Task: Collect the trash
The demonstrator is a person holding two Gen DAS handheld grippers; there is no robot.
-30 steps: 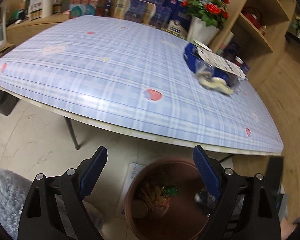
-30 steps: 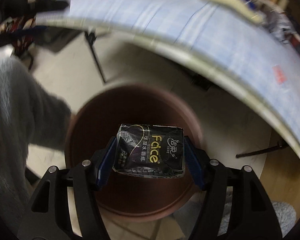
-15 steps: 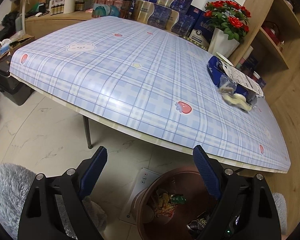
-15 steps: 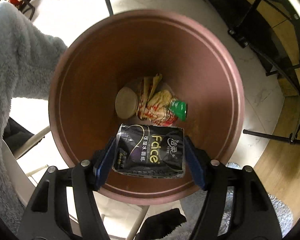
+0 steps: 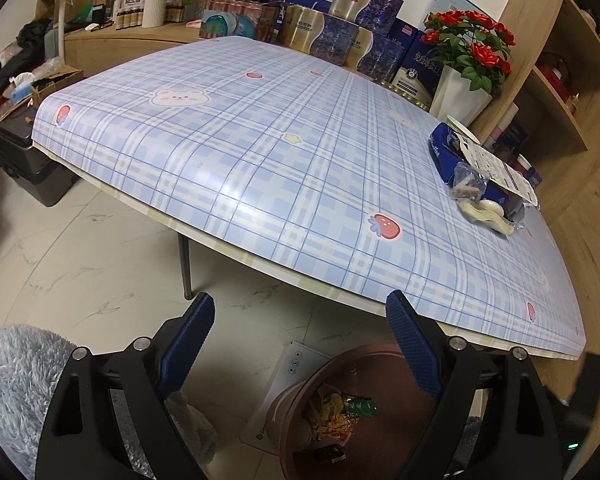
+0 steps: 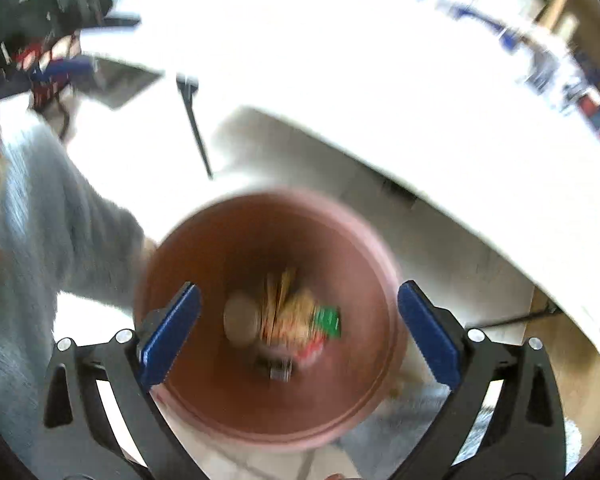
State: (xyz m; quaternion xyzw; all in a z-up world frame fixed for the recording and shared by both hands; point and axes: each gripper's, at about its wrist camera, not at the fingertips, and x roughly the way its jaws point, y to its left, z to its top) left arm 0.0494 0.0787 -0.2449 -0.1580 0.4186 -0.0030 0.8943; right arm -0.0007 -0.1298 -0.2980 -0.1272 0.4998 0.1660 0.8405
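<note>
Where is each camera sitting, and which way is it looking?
Left wrist: sits on the left tongs, held low in front of the table, looking across it; the open blue fingers and a grey fuzzy sleeve show.
Right wrist: sits on the right tongs, looking down into the brown bin; the picture is blurry; open tongs and a grey sleeve show.
Shared: both see the bin, its trash and the table.

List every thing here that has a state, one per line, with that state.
Left gripper: open, holding nothing.
Right gripper: open, holding nothing, above the bin.
Bin: open-topped, upright on the floor, wrappers in the bottom.
Black packet: lying inside the bin.
Blue box: lying on the table, a paper sheet on top.
</note>
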